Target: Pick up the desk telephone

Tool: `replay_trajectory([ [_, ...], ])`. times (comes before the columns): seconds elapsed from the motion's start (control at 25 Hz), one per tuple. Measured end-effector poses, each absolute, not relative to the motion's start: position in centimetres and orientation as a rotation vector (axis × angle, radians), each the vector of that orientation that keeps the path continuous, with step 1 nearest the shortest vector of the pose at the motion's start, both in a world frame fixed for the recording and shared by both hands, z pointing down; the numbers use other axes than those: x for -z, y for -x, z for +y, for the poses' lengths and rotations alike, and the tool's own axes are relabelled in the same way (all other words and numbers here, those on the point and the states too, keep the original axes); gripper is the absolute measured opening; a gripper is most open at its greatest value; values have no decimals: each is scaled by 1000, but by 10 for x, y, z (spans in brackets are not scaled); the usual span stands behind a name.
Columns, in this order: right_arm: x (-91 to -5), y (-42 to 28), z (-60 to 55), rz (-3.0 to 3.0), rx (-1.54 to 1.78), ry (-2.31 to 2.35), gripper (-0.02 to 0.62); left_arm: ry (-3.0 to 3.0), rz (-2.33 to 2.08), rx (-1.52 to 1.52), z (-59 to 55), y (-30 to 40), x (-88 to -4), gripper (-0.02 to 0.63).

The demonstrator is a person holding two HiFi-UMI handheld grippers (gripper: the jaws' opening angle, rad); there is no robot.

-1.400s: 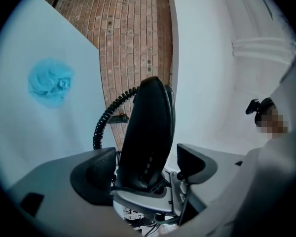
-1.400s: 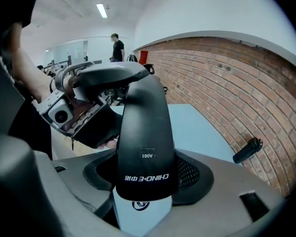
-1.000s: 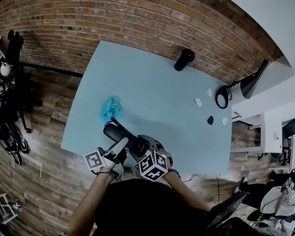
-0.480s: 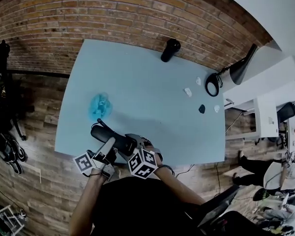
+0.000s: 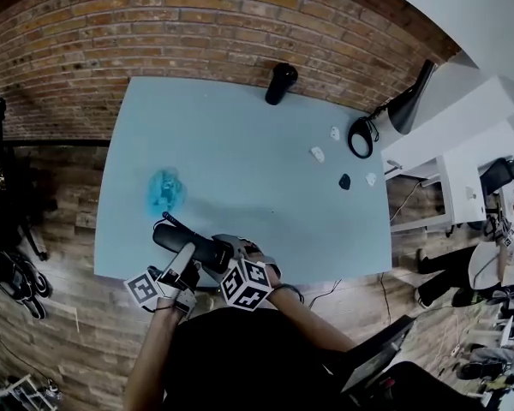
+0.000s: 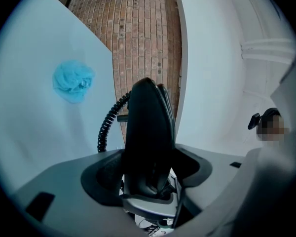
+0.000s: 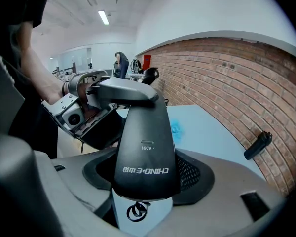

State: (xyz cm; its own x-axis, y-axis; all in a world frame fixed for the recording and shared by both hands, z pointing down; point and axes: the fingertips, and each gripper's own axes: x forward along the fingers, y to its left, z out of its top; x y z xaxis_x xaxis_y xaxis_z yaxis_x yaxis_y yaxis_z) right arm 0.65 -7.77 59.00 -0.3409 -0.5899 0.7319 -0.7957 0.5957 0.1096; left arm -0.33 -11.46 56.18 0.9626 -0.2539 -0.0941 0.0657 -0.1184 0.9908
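Observation:
A black telephone handset (image 5: 188,240) with a coiled cord (image 6: 107,127) is held just over the near edge of the light-blue table (image 5: 257,169). My left gripper (image 5: 187,259) is shut on its left end; in the left gripper view the handset (image 6: 148,137) fills the gap between the jaws. My right gripper (image 5: 233,262) is shut on the other end, where the handset (image 7: 144,142) shows white lettering on its back. The right gripper view also takes in the left gripper (image 7: 84,110) clamped on the far end.
A crumpled blue cloth (image 5: 165,191) lies on the table just beyond the handset. A black cylinder (image 5: 280,82) stands at the far edge by the brick wall. Small white and black bits (image 5: 344,181) and a black lamp-like object (image 5: 385,118) sit at the right.
The head view has swung, so the table sits further left in the picture. Both grippers keep the same hold on the handset and have hardly moved.

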Motion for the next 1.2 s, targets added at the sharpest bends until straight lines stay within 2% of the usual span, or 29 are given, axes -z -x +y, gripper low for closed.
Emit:
replay_trajectory([
  [1.2,-548,-13,-80,-2378,-161,-1194,296,-1735,-31,328,-114,-11,-530,296],
])
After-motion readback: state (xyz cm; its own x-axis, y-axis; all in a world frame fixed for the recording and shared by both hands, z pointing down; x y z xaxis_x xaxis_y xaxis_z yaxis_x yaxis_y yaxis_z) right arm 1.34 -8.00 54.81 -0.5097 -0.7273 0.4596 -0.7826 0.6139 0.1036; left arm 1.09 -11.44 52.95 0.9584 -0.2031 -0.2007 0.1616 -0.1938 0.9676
